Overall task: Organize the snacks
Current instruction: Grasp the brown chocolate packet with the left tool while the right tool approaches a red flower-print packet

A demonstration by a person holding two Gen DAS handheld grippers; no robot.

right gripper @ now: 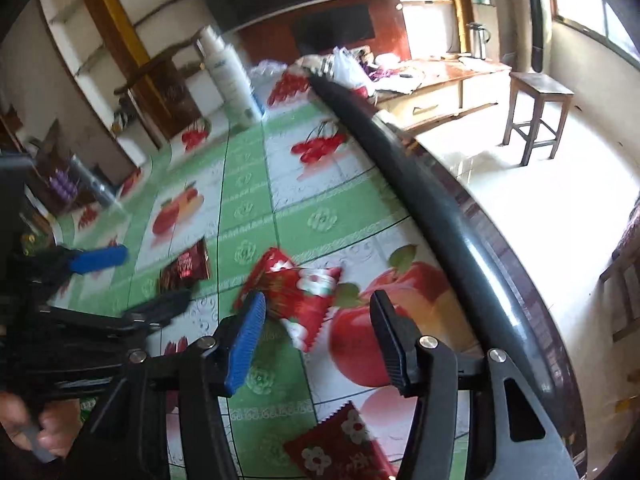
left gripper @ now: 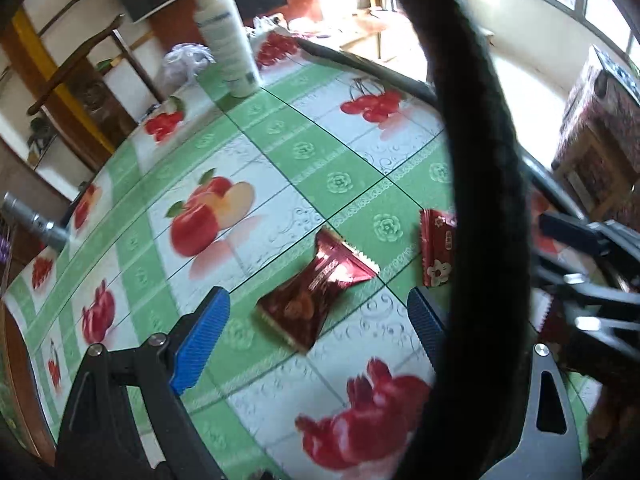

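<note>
White spray bottle (left gripper: pixel 229 36) on fruit-print tablecloth (left gripper: pixel 280 152); wooden stool (right gripper: pixel 538 114) beyond.

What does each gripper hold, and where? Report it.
Nothing held. Left gripper open over a dark red packet; right gripper open over a red packet.

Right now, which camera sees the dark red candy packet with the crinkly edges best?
The left wrist view: the dark red candy packet lies sharp and whole between the open left gripper. In the right wrist view the packet is smaller, blurrier and partly hidden.
</note>
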